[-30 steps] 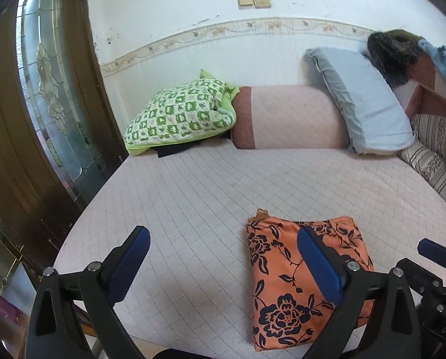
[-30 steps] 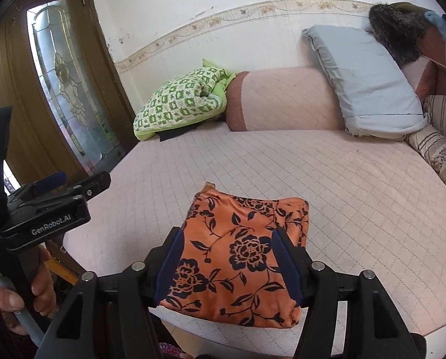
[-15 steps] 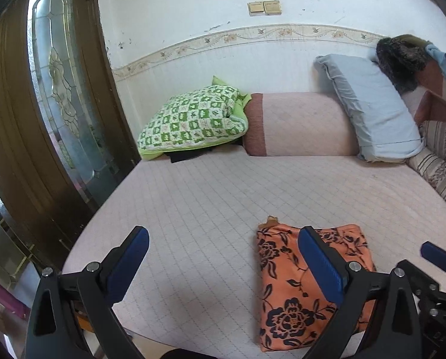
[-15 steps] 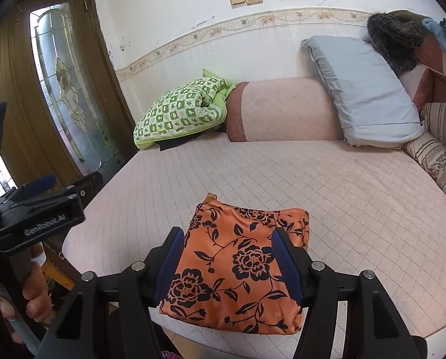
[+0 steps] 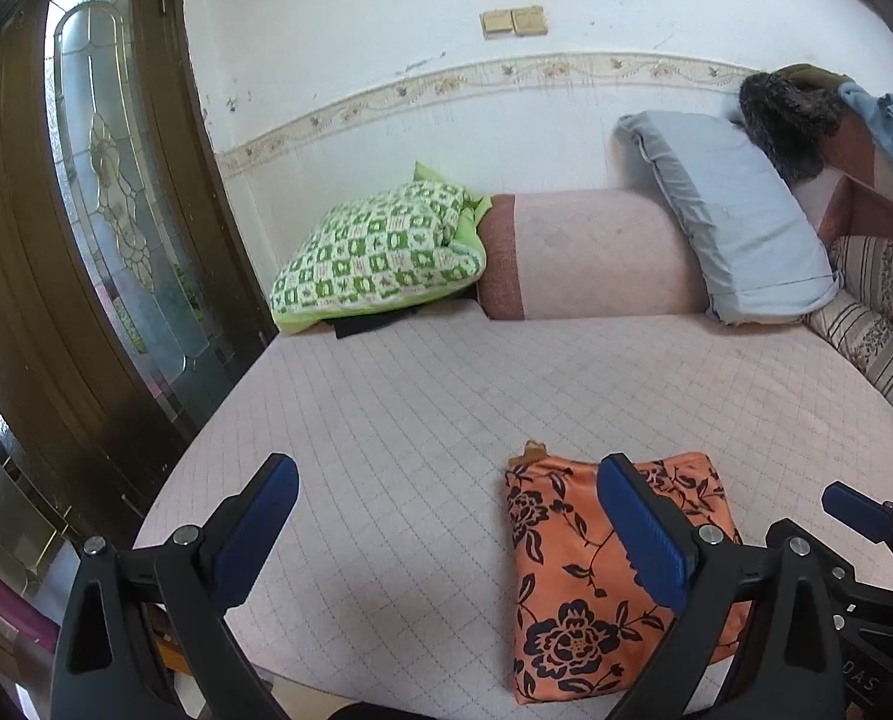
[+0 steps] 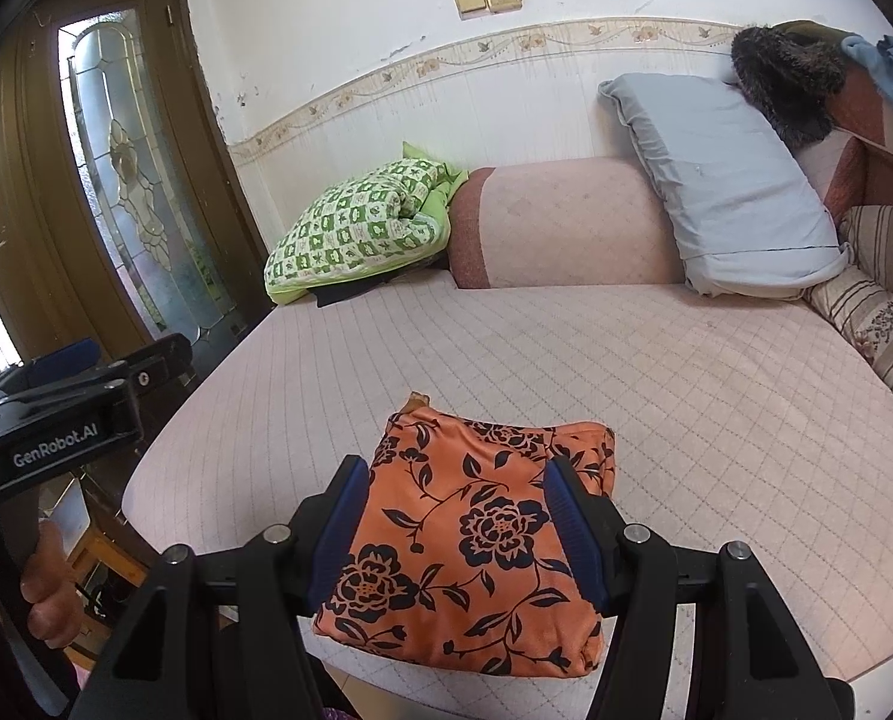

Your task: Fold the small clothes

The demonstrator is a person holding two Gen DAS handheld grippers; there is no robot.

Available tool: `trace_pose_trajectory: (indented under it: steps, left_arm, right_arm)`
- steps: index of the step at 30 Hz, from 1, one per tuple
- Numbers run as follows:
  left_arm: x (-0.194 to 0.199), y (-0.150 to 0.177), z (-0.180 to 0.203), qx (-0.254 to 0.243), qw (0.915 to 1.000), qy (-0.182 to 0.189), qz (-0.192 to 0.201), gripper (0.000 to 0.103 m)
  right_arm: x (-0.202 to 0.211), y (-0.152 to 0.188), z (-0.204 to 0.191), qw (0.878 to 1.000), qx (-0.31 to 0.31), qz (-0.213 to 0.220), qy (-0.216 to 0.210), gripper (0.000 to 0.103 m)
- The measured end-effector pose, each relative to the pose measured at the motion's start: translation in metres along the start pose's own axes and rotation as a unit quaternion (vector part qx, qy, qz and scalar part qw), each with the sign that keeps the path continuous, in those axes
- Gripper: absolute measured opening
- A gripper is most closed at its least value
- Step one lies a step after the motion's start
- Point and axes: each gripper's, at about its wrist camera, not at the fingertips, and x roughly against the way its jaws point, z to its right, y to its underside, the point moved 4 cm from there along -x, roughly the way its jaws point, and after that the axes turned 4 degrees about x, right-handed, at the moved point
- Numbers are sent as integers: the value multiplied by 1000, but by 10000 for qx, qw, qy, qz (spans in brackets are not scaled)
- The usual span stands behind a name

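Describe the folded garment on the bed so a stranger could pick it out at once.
Start at the pink quilted bed that fills the room. Near its front edge lies the folded garment, a compact rectangle. It alone is orange with dark flowers, unlike the green checked pillow and grey pillow by the wall.

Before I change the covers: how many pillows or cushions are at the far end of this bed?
3: a green-checked pillow on the left, a pink cylindrical bolster in the middle, a pale blue pillow leaning on the right. Others may be hidden behind them.
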Motion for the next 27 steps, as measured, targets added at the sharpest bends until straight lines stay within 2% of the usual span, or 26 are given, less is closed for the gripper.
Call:
trace_pose_trajectory:
  steps: [7,12,27]
  left_arm:
    - [5,-3,4,16,9999,113,60,100]
    - [4,-2,6,21,9999,158,-36,100]
    - [2,4,-2,79,9996,242,-84,100]
  right_arm:
    - [2,-1,7,9999,-104,58,50,64]
    - [5,-2,6,9998,-42,136,151,64]
    - [10,-7,-8,9995,21,215,224,64]
